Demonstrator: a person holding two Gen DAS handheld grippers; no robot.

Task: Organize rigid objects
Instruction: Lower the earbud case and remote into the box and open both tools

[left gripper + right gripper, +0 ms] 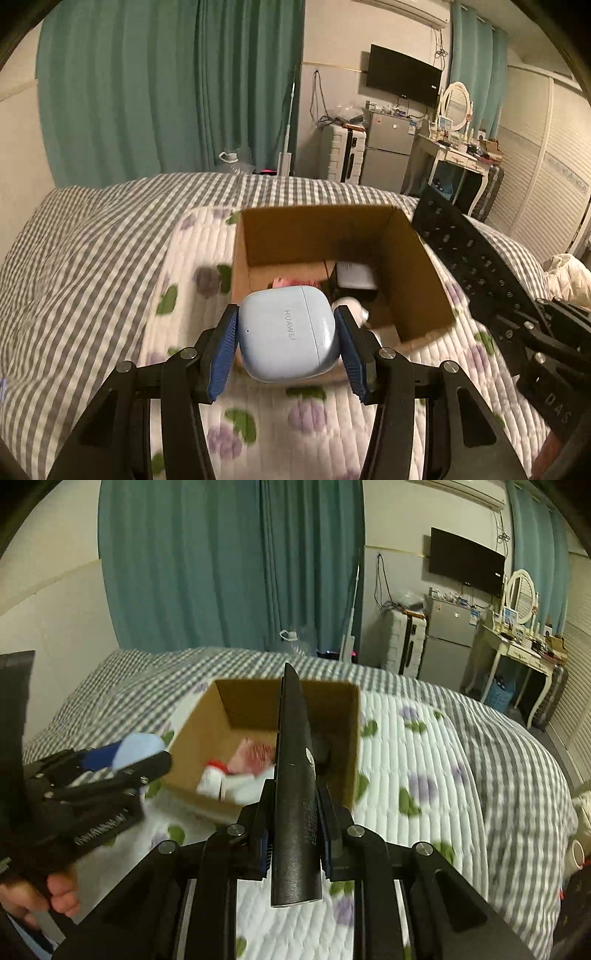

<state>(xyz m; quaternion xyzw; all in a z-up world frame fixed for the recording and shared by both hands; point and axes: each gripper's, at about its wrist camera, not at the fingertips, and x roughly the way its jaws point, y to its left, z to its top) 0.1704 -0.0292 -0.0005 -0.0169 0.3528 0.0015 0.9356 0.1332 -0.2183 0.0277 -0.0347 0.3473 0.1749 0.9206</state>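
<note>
My left gripper (287, 334) is shut on a light blue Huawei earbud case (286, 332) and holds it just above the near rim of an open cardboard box (317, 232) on the bed. My right gripper (294, 814) is shut on a long black remote control (295, 794), held edge-on over the box (255, 701). The remote also shows in the left wrist view (476, 266), to the right of the box. The left gripper (122, 764) with the blue case (138, 749) shows at the left of the right wrist view. Inside the box lie pink and white items (236, 771).
The box sits on a white floral quilt (192, 258) over a grey checked bedspread (74, 258). Beyond the bed are teal curtains (166, 92), a small fridge (388, 151), a suitcase (343, 151), a dressing table (458, 155) and a wall TV (402, 74).
</note>
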